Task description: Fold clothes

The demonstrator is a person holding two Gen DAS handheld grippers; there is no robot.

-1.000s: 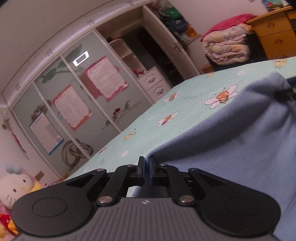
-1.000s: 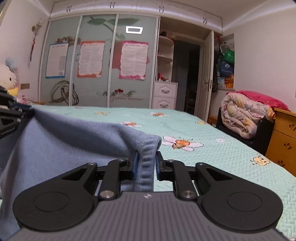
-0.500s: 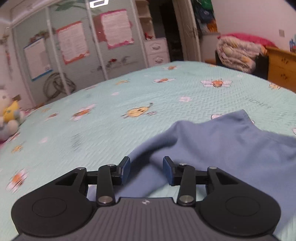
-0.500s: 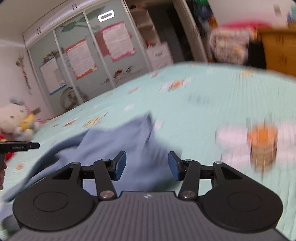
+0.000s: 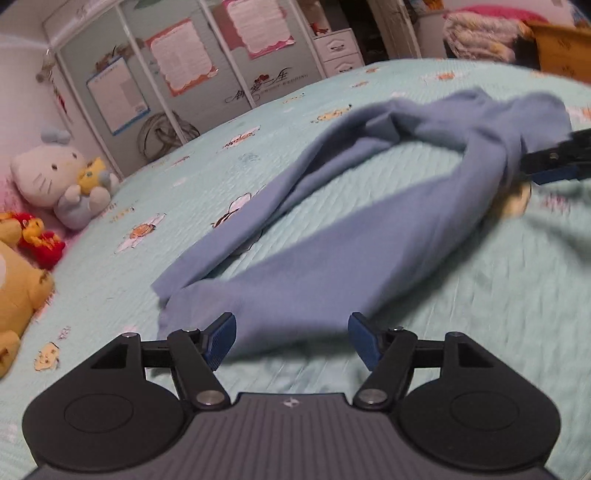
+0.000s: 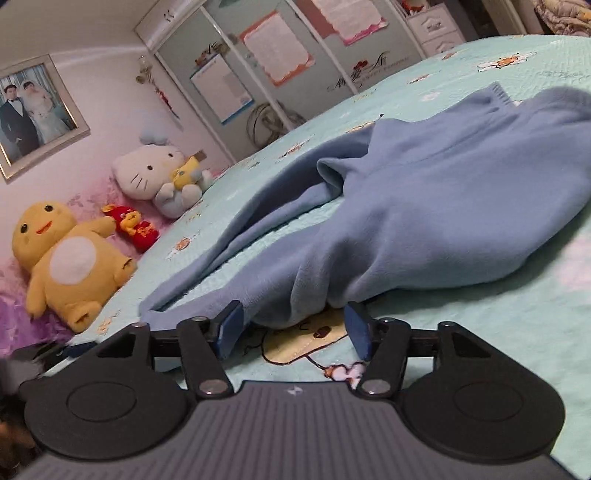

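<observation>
A light blue fleece garment [image 5: 354, 236] lies crumpled on the mint bedspread [image 5: 509, 295], with one long strip running toward the left. My left gripper [image 5: 291, 338] is open just in front of the garment's near edge, nothing between its blue pads. The right wrist view shows the same garment [image 6: 424, 206] heaped ahead, its ribbed hem at the far side. My right gripper [image 6: 293, 328] is open too, its fingers either side of a low fold without pinching it. The right gripper's fingers [image 5: 554, 162] show at the right edge of the left wrist view, beside the garment.
Plush toys line the bed's left side: a white cat [image 6: 159, 177], a yellow duck [image 6: 70, 254] and a small red toy [image 6: 135, 225]. A mirrored wardrobe [image 5: 177, 74] stands beyond the bed, with folded quilts [image 5: 476, 33] and a wooden dresser at the far right.
Both grippers were shut on the lifted garment a second ago. They opened, the garment dropped onto the bed, and both have drawn back and tilted down toward it.
</observation>
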